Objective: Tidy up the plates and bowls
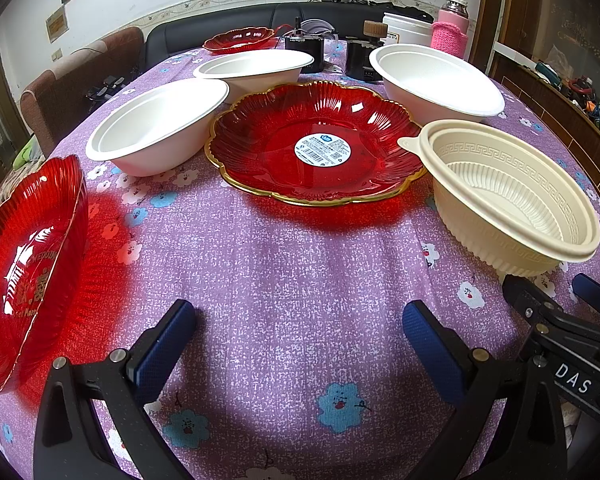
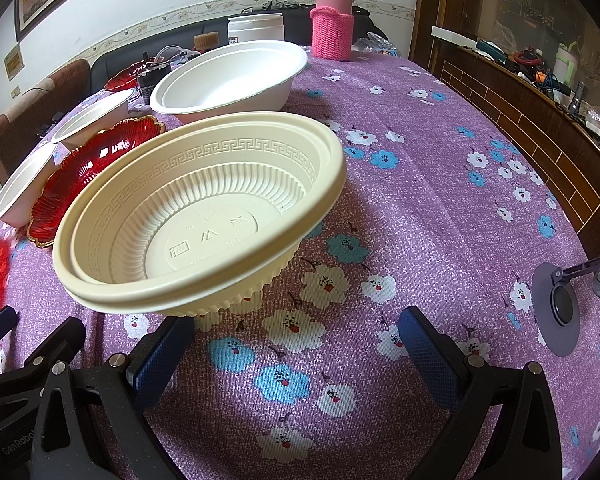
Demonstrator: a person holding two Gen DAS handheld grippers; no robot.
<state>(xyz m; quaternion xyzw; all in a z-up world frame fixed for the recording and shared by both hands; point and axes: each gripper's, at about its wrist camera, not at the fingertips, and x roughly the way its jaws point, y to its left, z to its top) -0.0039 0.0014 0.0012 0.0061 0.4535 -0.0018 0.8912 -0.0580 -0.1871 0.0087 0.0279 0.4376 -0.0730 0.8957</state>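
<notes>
So both grippers are hovering low over the purple flowered tablecloth (image 1: 284,280), jaws spread wide, nothing in either. The cream ribbed bowl (image 2: 196,216) sits right in front of the right gripper (image 2: 300,344), a bit to its left, near rim almost over the left finger pad. It looks like two nested bowls, tilted slightly. The left gripper (image 1: 296,340) faces the red gold-rimmed plate (image 1: 320,144), well apart from it, with another red plate (image 1: 28,264) off to its left. My guess: right hand is nearer, so the cream bowl goes first.
</notes>
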